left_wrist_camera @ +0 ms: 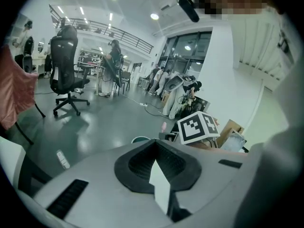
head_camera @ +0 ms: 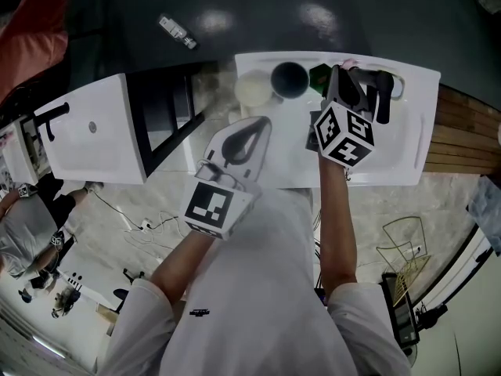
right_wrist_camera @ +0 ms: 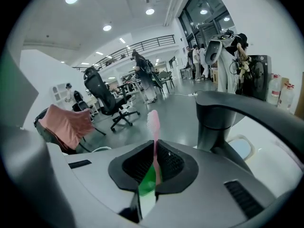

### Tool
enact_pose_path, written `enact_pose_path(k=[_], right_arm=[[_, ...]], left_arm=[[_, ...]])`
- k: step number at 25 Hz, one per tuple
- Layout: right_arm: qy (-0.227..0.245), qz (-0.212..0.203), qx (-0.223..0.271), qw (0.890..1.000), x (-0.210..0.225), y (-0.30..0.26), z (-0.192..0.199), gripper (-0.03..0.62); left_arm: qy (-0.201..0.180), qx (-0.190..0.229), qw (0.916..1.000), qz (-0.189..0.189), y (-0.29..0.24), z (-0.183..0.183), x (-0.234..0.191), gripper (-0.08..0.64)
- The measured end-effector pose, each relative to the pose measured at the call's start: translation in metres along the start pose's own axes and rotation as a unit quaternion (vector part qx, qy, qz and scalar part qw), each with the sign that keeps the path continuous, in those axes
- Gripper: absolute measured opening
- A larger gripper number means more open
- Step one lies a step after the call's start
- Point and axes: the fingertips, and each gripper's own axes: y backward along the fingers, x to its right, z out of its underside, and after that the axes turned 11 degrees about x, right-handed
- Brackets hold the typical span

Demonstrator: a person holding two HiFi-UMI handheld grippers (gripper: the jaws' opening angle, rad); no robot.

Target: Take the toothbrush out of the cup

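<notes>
A pink toothbrush (right_wrist_camera: 153,122) stands upright between the pads of my right gripper (right_wrist_camera: 155,146), which is shut on its handle, with the bristle head sticking up past the fingertips. Below the jaws a green cup (right_wrist_camera: 150,180) shows through the gap. In the head view the right gripper (head_camera: 344,81) hangs over the green cup (head_camera: 318,75) at the back of the white basin (head_camera: 407,147). A bit of the pink toothbrush (head_camera: 349,63) shows above it. My left gripper (head_camera: 261,124) hovers at the basin's front left, jaws together, nothing in them; in its own view the left gripper (left_wrist_camera: 156,144) holds nothing.
A cream cup (head_camera: 252,88) and a dark cup (head_camera: 290,78) stand left of the green one. A black faucet (head_camera: 383,92) rises just right of the right gripper, seen as a faucet (right_wrist_camera: 213,122) close by in the right gripper view. A white cabinet (head_camera: 94,131) stands at the left.
</notes>
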Motion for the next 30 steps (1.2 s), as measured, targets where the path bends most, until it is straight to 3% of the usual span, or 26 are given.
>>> enact_pose_path(k=[10, 30], right_arm=[[0.012, -0.023, 0.028, 0.999, -0.009, 0.018, -0.020, 0.015], [0.077, -0.086, 0.128, 0.985, -0.052, 0.126, -0.114, 0.015]], left_arm=[[-0.003, 0.013, 0.9999, 0.002, 0.013, -0.002, 0.009, 0.003], [-0.018, 0.075, 0.9970, 0.000, 0.053, -0.030, 0.019, 0.003]])
